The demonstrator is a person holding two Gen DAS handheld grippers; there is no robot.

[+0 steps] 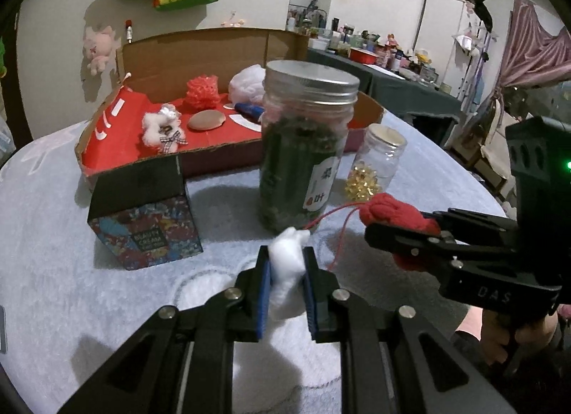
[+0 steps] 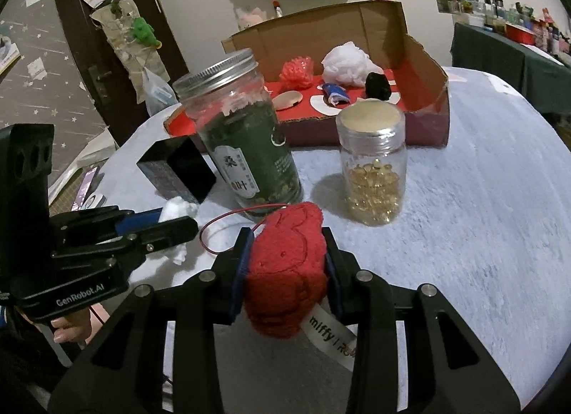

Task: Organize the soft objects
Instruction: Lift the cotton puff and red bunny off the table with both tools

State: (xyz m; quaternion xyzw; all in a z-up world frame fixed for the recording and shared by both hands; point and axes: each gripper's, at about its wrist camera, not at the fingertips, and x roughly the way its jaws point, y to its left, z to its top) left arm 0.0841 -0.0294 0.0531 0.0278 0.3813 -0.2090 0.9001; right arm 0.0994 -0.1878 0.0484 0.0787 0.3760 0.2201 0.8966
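Behind the jars: red box (image 1: 107, 121), straight ahead.
Left gripper (image 1: 287, 267): squeezes white fluff (image 1: 285, 260).
Right gripper (image 2: 285, 271): squeezes red bunny (image 2: 285, 257).

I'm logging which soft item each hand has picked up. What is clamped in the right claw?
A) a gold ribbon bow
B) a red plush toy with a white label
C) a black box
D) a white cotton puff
B: in the right wrist view the right claw is shut on the red plush toy, its white label hanging below, while the white cotton puff sits in the left claw.
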